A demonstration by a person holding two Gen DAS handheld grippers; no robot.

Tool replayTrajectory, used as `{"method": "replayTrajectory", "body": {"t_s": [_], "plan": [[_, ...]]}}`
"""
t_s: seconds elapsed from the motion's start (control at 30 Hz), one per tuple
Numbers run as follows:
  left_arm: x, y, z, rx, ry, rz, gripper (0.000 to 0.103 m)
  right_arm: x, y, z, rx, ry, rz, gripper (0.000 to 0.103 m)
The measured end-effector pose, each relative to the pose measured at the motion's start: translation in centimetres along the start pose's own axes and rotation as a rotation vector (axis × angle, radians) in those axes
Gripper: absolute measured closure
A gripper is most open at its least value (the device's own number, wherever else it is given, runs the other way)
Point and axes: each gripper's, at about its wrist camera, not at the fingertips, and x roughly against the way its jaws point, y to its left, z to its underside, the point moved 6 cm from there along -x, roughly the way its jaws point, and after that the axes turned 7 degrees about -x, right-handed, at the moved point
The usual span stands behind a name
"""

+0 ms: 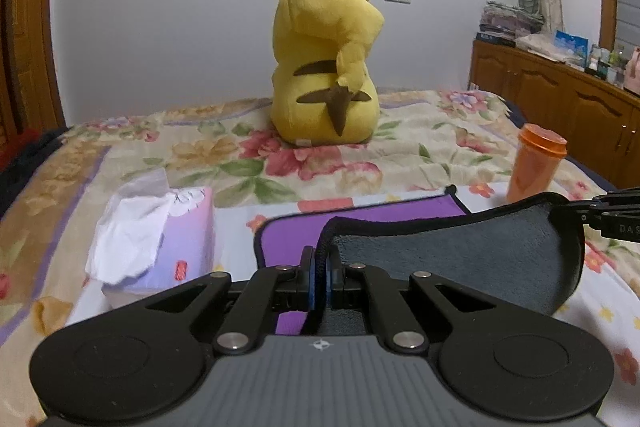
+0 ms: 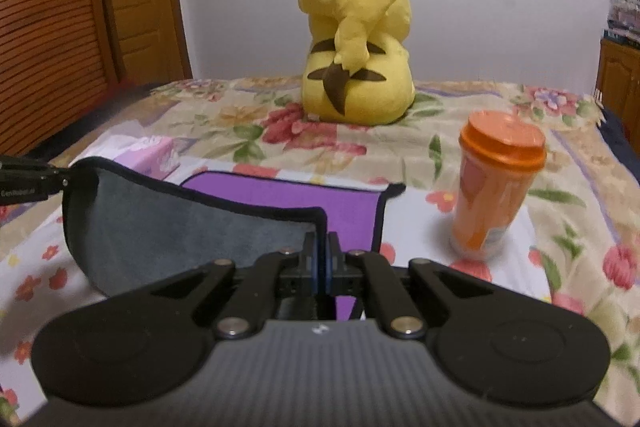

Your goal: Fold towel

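The towel (image 1: 448,255) is purple on one face and grey on the other, with a black hem. It lies on the bed, its near edge lifted and sagging so the grey side (image 2: 172,227) faces me. My left gripper (image 1: 320,267) is shut on the towel's near left corner. My right gripper (image 2: 321,259) is shut on the near right corner. The purple face (image 2: 288,195) lies flat beyond. Each gripper shows at the edge of the other's view: the right one (image 1: 608,219) and the left one (image 2: 28,179).
A floral bedspread (image 1: 420,155) covers the bed. A yellow plush toy (image 1: 324,67) sits at the far middle. A tissue box (image 1: 160,239) lies left of the towel. An orange lidded cup (image 2: 492,187) stands right of it. A wooden cabinet (image 1: 560,107) stands at far right.
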Motion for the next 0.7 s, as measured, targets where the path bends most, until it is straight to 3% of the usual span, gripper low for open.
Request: {"method": "replayTrajectory", "body": {"t_s": [0.2, 0.7], "plan": [[-0.3, -0.3, -1.8, -0.059, -0.040, -0.032, 0.095, -1.8, -0.3, -1.5, 0.030, -0.003, 0.029, 0.099], [-3.1, 0.3, -5.3, -0.045, -0.044, -0.051, 0.095, -3.2, -0.7, -5.1, 0.108, -0.104, 0.069, 0.099]]}}
